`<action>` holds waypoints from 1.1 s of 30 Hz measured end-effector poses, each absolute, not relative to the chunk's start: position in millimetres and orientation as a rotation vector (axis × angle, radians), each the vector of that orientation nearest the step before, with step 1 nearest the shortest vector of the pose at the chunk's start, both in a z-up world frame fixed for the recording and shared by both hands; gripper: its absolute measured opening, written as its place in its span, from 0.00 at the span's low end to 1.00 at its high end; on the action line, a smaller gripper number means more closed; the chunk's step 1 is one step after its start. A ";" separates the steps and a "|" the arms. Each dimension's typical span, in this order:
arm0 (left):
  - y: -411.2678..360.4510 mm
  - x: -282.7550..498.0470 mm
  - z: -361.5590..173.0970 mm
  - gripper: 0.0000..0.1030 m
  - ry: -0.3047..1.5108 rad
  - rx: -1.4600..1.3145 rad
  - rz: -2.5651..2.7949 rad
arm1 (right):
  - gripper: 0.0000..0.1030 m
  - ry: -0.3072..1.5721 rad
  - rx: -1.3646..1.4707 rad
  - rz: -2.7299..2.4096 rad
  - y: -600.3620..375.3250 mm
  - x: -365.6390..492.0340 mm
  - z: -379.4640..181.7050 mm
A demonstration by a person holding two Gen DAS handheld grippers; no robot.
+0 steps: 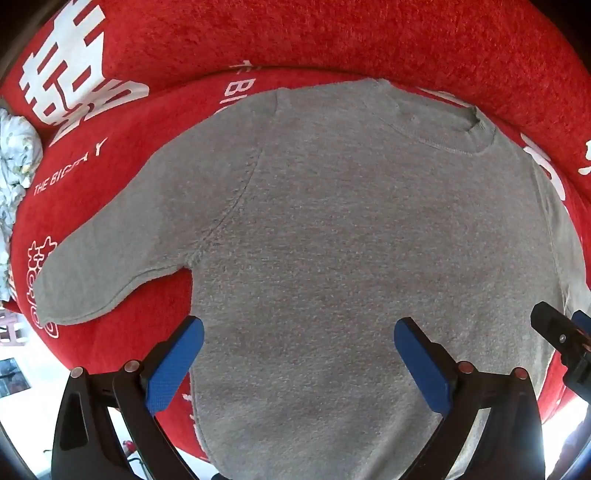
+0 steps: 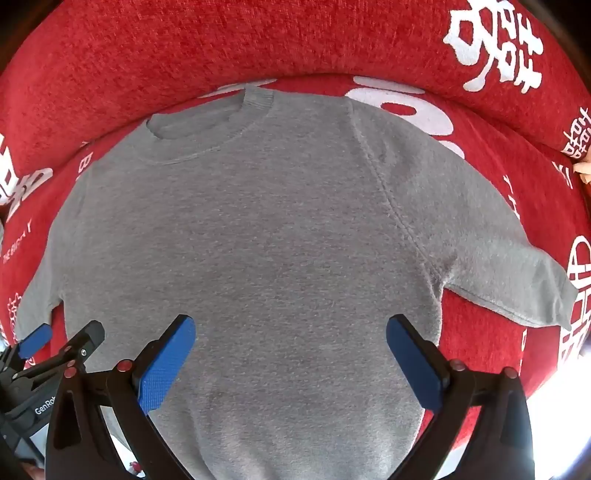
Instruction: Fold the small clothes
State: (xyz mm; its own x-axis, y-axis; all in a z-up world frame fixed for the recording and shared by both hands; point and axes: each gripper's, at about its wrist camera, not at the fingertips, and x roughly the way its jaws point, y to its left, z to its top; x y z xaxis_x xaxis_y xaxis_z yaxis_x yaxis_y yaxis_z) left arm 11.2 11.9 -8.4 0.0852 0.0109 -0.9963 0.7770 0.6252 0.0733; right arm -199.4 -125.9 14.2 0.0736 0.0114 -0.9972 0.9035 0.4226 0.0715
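Note:
A small grey short-sleeved shirt (image 1: 332, 229) lies flat and spread out on a red cloth, collar at the far side; it also shows in the right wrist view (image 2: 258, 229). My left gripper (image 1: 299, 332) is open and empty, hovering over the shirt's lower left part, its left finger near the side hem below the left sleeve (image 1: 110, 258). My right gripper (image 2: 291, 332) is open and empty over the shirt's lower right part, near the right sleeve (image 2: 509, 269). Each gripper shows at the edge of the other's view.
The red cloth (image 1: 332, 33) with white lettering covers the surface and rises behind the shirt. A pale floral fabric (image 1: 14, 155) lies at the far left. The surface's front edge drops off below the grippers, with bright floor beyond.

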 end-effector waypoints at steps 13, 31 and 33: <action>14.8 8.5 -3.7 1.00 1.380 0.732 -0.660 | 1.00 1.326 0.909 -0.835 -123.4 -195.4 15.3; 13.2 12.1 -1.6 1.00 1.387 0.737 -0.660 | 1.00 1.325 0.897 -0.818 -123.4 -200.0 17.8; 12.9 12.5 -1.7 1.00 1.387 0.737 -0.660 | 1.00 1.327 0.901 -0.818 -124.1 -200.1 17.0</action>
State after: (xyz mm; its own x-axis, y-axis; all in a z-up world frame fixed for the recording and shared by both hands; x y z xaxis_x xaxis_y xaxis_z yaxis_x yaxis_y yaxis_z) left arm 12.5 12.9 -1.7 0.0797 0.0152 -0.9967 0.7828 0.6181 0.0720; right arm -200.1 -124.1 17.0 0.0801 0.0101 -0.9967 0.8950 0.4395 0.0764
